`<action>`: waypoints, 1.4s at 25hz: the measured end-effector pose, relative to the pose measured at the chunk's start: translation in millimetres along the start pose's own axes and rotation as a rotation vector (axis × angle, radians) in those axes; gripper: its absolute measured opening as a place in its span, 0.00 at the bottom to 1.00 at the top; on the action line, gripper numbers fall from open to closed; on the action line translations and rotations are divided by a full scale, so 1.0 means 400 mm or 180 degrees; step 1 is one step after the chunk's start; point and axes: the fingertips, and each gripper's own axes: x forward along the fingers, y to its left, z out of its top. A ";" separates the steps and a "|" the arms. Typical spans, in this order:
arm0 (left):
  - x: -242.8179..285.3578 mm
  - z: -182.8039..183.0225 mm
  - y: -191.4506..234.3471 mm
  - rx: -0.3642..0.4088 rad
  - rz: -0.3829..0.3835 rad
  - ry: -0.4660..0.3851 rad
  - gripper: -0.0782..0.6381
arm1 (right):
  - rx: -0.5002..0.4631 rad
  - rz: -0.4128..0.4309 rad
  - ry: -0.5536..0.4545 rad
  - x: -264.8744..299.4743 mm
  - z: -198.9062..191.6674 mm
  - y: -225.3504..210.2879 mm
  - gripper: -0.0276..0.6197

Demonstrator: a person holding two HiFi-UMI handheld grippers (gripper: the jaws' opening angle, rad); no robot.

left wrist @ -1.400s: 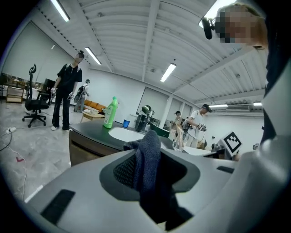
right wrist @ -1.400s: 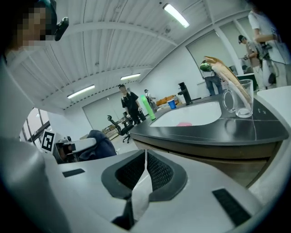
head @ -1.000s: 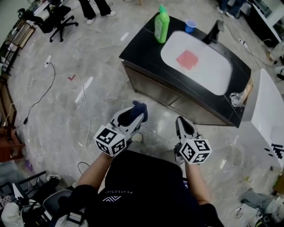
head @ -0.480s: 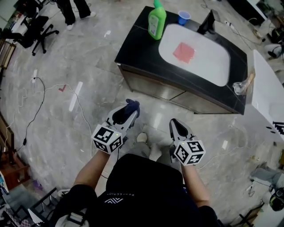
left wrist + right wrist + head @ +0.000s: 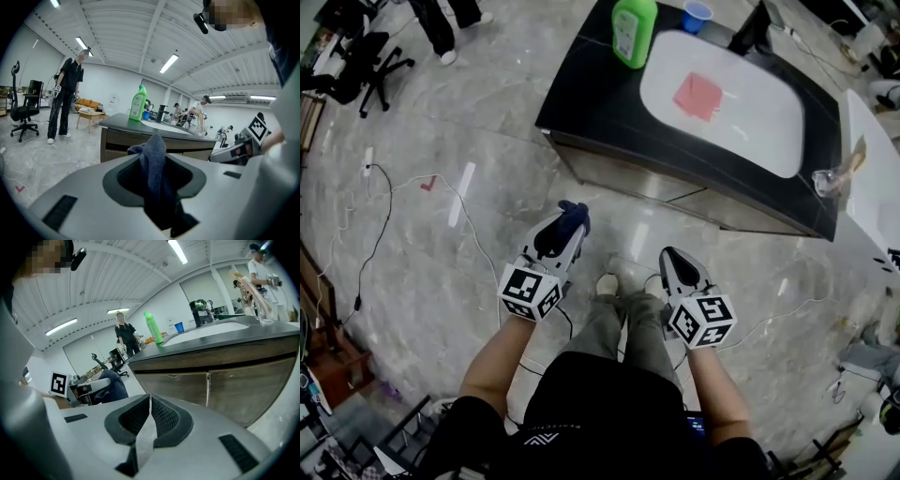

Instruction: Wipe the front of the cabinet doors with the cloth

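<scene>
A dark blue cloth [image 5: 573, 217] [image 5: 157, 173] is pinched in my left gripper [image 5: 565, 232], which is shut on it; the cloth pokes out past the tips. The brown cabinet doors [image 5: 675, 190] [image 5: 225, 380] [image 5: 136, 143] run under a black counter [image 5: 581, 89], some way ahead of both grippers. My right gripper [image 5: 672, 264] [image 5: 149, 401] is shut with nothing between its jaws, held low in front of the doors and apart from them. The left gripper [image 5: 157, 154] points at the cabinet's left end.
On the counter [image 5: 122, 123] stand a green bottle [image 5: 634, 28] [image 5: 137, 103], a blue cup [image 5: 696, 13] and a black tap [image 5: 751, 30]; a red cloth [image 5: 698, 96] lies in the white sink [image 5: 759, 122]. Cables [image 5: 478, 244] trail over the marble floor. An office chair [image 5: 352, 56] and people stand at the back left.
The cabinet has slid up and nearer in the head view as I move in. Both grippers keep their pose, the left still shut on the cloth.
</scene>
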 end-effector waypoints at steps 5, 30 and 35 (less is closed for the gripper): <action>0.039 -0.059 0.066 0.0095 0.0088 0.0110 0.29 | -0.0028 -0.0002 -0.0064 0.076 -0.009 -0.019 0.10; 0.294 -0.106 0.294 0.0092 0.0791 -0.0122 0.29 | 0.0268 0.0137 -0.0137 0.168 -0.095 -0.132 0.10; 0.324 -0.121 0.214 0.0113 0.0694 -0.0106 0.29 | 0.0319 0.0042 -0.0207 0.124 -0.093 -0.201 0.10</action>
